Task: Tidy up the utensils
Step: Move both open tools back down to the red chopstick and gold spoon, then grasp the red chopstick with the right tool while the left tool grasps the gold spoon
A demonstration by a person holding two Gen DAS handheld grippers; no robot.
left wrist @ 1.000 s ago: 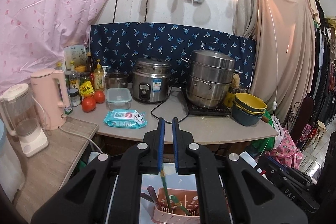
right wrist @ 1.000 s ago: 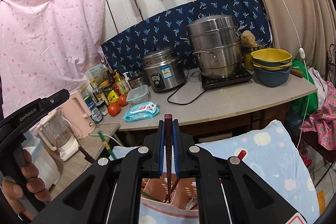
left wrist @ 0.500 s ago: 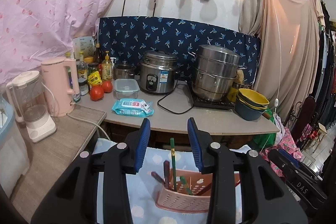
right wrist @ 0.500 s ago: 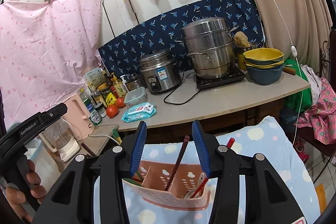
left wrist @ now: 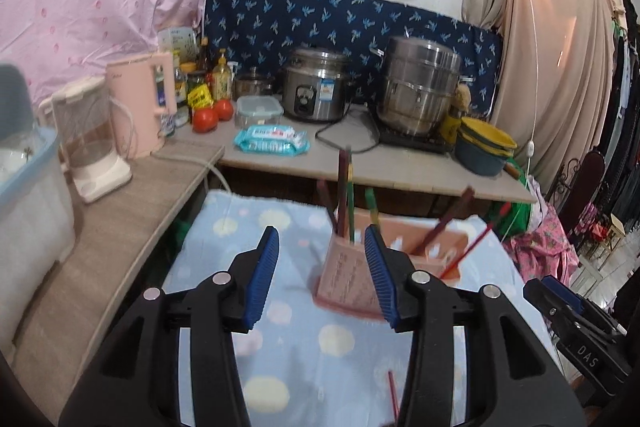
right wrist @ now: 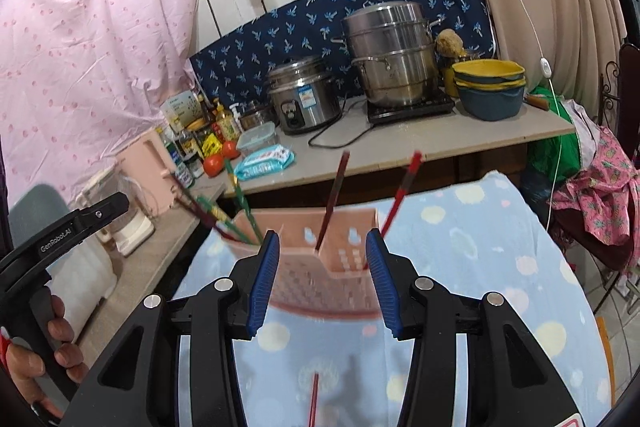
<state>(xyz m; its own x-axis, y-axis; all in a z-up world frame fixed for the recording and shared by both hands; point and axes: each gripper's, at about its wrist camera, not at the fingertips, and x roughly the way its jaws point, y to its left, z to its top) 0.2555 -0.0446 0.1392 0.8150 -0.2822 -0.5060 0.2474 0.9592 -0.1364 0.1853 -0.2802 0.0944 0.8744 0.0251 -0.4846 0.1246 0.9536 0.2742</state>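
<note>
A pink slotted utensil basket stands on a light blue dotted cloth. Several chopsticks stand in it: green and dark ones at its left end, a dark red one in the middle, red ones at its right. One red chopstick lies loose on the cloth near me. My left gripper is open and empty, just short of the basket's left end. My right gripper is open and empty in front of the basket.
Behind the cloth a counter holds a rice cooker, a steel steamer pot, stacked bowls, a wipes pack, tomatoes and bottles. A side shelf carries a pink kettle and a blender.
Both grippers opened, letting a green and a dark red chopstick drop into the basket, then pulled back and away so the whole basket now shows in front of them.
</note>
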